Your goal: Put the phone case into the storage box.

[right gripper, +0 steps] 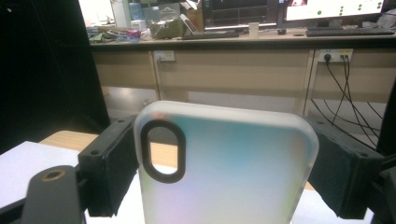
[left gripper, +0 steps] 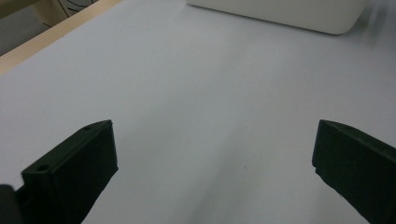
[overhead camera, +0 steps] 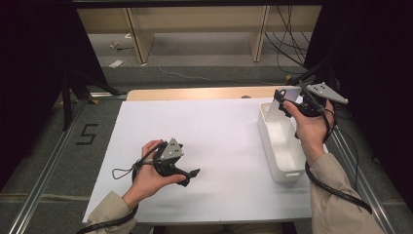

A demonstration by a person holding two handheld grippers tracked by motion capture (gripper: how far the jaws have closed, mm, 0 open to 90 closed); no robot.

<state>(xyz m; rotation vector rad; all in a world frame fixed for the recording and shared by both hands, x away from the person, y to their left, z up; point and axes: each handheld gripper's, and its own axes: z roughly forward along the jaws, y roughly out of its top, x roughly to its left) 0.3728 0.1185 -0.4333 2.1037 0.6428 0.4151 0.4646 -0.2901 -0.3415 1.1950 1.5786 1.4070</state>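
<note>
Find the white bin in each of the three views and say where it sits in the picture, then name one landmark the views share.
High view: the white bin stands at the right of the white table cover, below the right gripper.
Left gripper view: its rounded wall runs along the top edge, right of centre.
Right gripper view: not in it; the phone case sits between the jaws.
Shared landmark: the table's wooden edge.

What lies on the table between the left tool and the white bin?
Nothing: the high view shows only bare white sheet between the left tool and the bin; the left gripper view agrees.
</note>
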